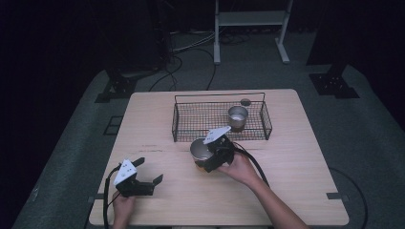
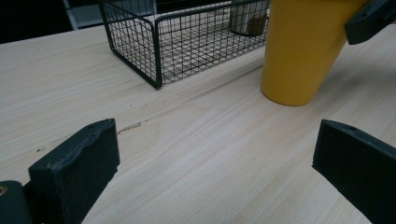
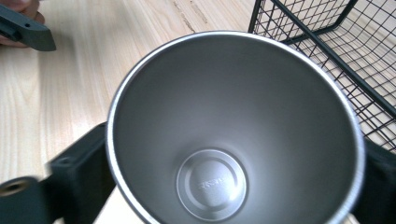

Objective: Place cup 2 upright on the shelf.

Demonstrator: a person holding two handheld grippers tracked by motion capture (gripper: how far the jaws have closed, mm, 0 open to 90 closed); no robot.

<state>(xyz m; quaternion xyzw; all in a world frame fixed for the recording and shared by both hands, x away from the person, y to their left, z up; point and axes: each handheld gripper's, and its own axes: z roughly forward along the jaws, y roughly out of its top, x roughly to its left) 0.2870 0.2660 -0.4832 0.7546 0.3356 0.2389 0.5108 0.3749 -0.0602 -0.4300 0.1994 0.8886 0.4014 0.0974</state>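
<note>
A cup (image 1: pixel 200 150), yellow outside and bare steel inside, stands on the wooden table (image 1: pixel 286 191) just in front of a black wire basket (image 1: pixel 174 125). My right gripper (image 1: pixel 211 160) is shut on it, one jaw pressed against each side of the wall below the rim. The right gripper view looks straight down into the cup (image 3: pixel 233 130), with my right gripper (image 3: pixel 229 179) around it. My left gripper (image 1: pixel 149 170) rests low at the front left, open and holding nothing. In the left gripper view my left gripper (image 2: pixel 215 168) faces the yellow cup (image 2: pixel 299 51) from a distance.
A second steel cup (image 1: pixel 237 117) stands upright inside the basket at its right end; the left gripper view also catches this steel cup (image 2: pixel 247 18). A small dark disc (image 1: pixel 245 101) lies behind the basket. A metal frame (image 1: pixel 250 21) stands on the floor beyond the table.
</note>
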